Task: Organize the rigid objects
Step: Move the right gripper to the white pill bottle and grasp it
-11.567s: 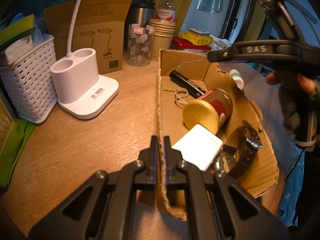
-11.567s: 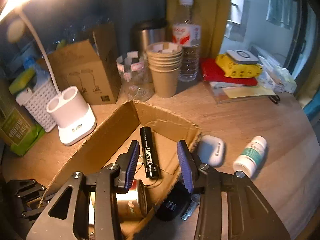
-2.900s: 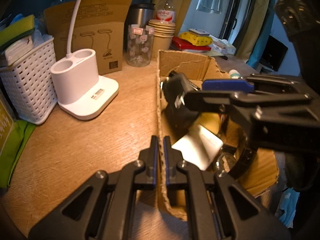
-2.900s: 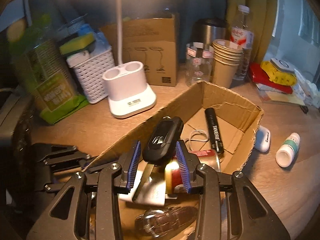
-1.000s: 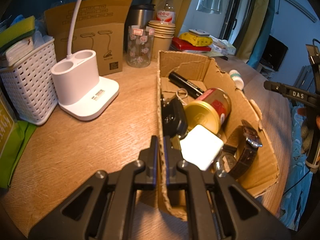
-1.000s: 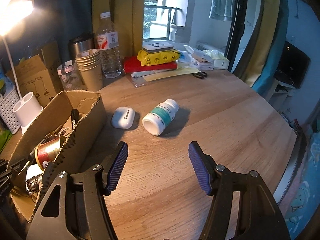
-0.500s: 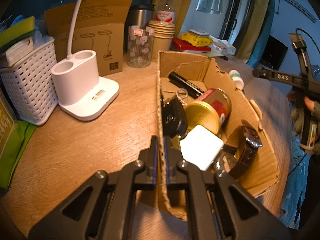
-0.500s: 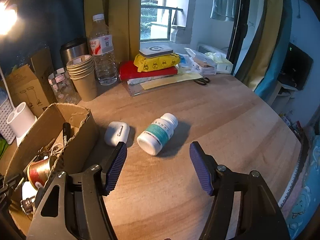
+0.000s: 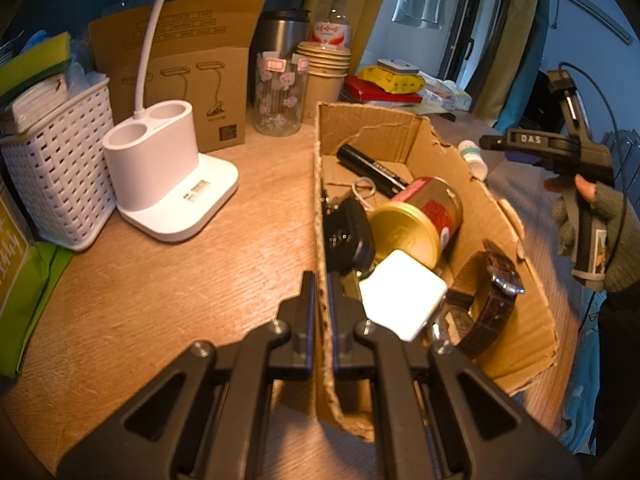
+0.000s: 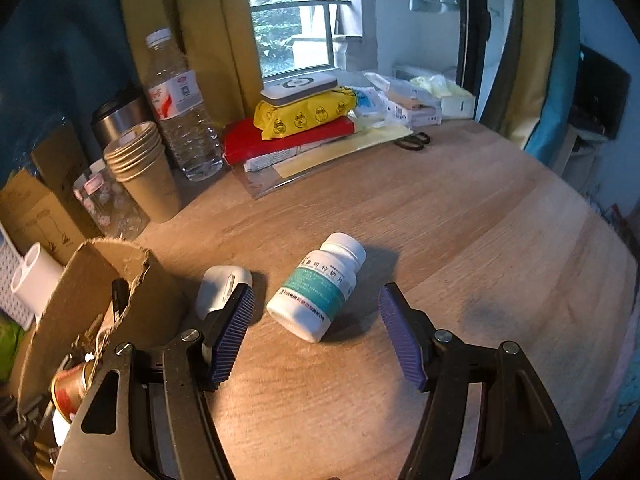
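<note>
My left gripper [image 9: 321, 296] is shut on the near side wall of the open cardboard box [image 9: 400, 128]. Inside the box lie a black marker [image 9: 372, 168], a gold-lidded tin [image 9: 416, 220], a black car key [image 9: 348, 232], a white charger block [image 9: 402, 294] and a brown watch [image 9: 492, 292]. Right of the box, a white pill bottle [image 10: 320, 286] with a green label lies on its side on the table. My right gripper [image 10: 316, 308] hangs open just over the bottle, pads apart on either side of it without touching. A white earbud case [image 10: 222, 288] rests beside the left pad.
A white lamp base [image 9: 160, 172], a white basket [image 9: 60, 172] and a brown carton stand left of the box. Paper cups [image 10: 144, 168], a water bottle [image 10: 180, 112], a stack of packets [image 10: 300, 120] and scissors [image 10: 416, 140] line the back. Bare wood lies right of the pill bottle.
The right gripper has come forward and down toward the pill bottle, which now sits between its pads. The left gripper still clamps the box wall, unmoved.
</note>
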